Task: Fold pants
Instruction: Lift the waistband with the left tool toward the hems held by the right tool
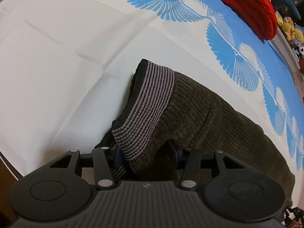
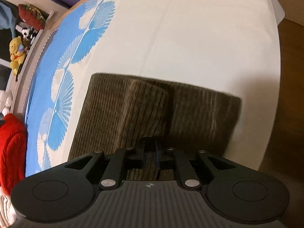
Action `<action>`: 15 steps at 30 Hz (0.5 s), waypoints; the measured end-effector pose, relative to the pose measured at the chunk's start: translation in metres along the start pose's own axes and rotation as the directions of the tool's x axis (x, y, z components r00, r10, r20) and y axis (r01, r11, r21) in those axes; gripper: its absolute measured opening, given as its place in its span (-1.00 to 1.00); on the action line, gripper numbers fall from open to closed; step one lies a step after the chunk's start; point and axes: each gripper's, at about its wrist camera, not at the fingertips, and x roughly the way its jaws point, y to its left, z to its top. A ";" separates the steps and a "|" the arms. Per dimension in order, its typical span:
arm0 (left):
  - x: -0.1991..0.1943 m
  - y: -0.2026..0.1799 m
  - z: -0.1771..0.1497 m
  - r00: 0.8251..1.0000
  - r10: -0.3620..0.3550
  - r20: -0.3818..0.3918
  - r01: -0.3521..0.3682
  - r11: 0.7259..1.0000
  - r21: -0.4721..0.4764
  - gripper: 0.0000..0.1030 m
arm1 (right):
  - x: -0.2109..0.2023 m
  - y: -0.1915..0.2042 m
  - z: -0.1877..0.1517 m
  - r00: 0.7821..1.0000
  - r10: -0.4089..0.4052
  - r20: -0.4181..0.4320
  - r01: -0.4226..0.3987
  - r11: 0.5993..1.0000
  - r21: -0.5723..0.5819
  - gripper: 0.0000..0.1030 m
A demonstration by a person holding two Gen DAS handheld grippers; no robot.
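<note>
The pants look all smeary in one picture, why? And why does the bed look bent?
Right wrist view: the pants are streaky along their far edge, which is motion blur, while the right gripper pinching them looks sharp. Left wrist view: the pants and striped waistband are crisp. Both views: the fisheye lens curves the bed sheet.

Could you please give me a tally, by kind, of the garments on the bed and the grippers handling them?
Brown corduroy pants: 1
Red knitted garment: 1
Hand-held grippers, left and right, both clamped on the pants: 2
Total: 4
</note>
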 end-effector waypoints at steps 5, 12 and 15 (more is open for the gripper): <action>-0.002 0.002 0.000 1.000 -0.002 -0.001 0.002 1.000 0.001 0.02 | -0.005 -0.003 -0.010 1.000 0.015 0.023 -0.015 1.000 -0.006 -0.63; -0.002 0.000 0.000 1.000 -0.005 -0.002 0.005 1.000 0.008 0.02 | -0.009 -0.004 -0.013 0.998 -0.050 0.029 0.050 0.999 -0.021 0.08; -0.001 -0.001 0.000 1.000 -0.001 -0.002 0.001 1.000 0.011 0.02 | 0.000 0.004 -0.009 0.997 -0.071 0.038 0.074 0.993 -0.091 0.08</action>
